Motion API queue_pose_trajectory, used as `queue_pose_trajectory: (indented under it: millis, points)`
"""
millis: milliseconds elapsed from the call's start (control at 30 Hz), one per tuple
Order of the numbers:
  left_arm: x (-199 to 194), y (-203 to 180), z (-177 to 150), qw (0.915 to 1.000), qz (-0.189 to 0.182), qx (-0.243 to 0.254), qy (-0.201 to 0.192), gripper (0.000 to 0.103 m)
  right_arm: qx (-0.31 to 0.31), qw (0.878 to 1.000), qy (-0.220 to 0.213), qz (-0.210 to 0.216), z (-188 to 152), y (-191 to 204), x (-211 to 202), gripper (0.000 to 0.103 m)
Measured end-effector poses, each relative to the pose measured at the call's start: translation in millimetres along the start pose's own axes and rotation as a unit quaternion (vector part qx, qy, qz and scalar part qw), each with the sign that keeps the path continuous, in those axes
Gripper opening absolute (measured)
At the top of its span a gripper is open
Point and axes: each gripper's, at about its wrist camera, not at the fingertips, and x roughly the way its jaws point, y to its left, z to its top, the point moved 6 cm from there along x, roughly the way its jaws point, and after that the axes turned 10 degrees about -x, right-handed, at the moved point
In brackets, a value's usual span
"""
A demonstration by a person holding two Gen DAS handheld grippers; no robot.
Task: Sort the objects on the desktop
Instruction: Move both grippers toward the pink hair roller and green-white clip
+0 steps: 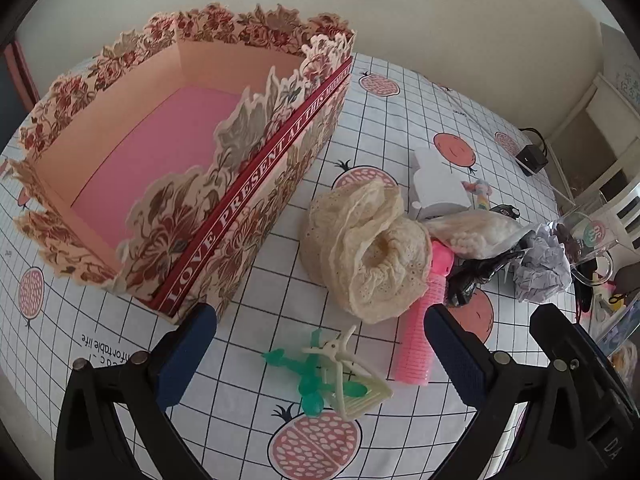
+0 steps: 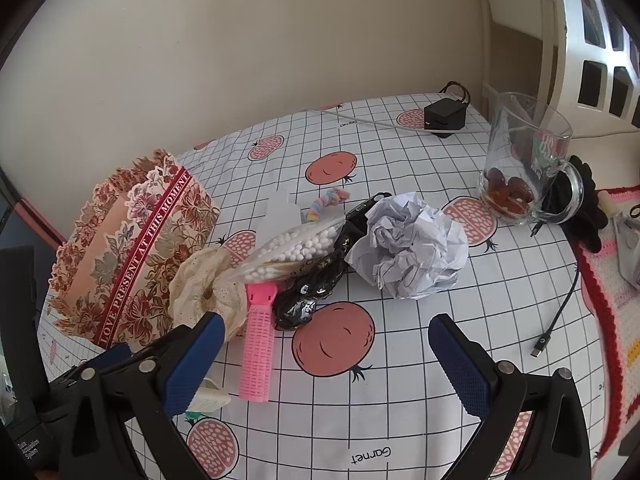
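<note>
An open floral gift box (image 1: 168,152) with a pink floor stands on the left; it also shows in the right wrist view (image 2: 132,248). My left gripper (image 1: 320,356) is open, low over a green and cream hair clip (image 1: 332,376). Beyond it lie a cream lace scrunchie (image 1: 368,248), a pink hair roller (image 1: 420,336), a bag of white beads (image 1: 476,232), a black wrapper (image 1: 472,276) and crumpled paper (image 1: 540,264). My right gripper (image 2: 326,364) is open and empty, just short of the roller (image 2: 258,344), wrapper (image 2: 316,280) and paper (image 2: 408,248).
A glass mug (image 2: 528,160) with brown pieces stands at the right. A black charger (image 2: 444,114) sits at the far edge, and a black cable (image 2: 560,312) trails by a knitted mat (image 2: 608,300). A white bottle (image 1: 436,184) and a pastel hair tie (image 2: 326,202) lie behind the pile.
</note>
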Motion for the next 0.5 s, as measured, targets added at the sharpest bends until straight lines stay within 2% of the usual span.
queue_pose_trajectory:
  millis: [300,500]
  points:
    - [13.0,32.3,-10.2,0.9976,0.019,-0.055,0.039,0.103,0.006,0.999,0.032,0.024,-13.6,17.2,22.6,0.102]
    - [11.8,45.5,-9.9,0.9959,0.035,-0.076,0.036,0.102,0.002,0.998,0.046,0.036,-19.1,26.4,31.9,0.093]
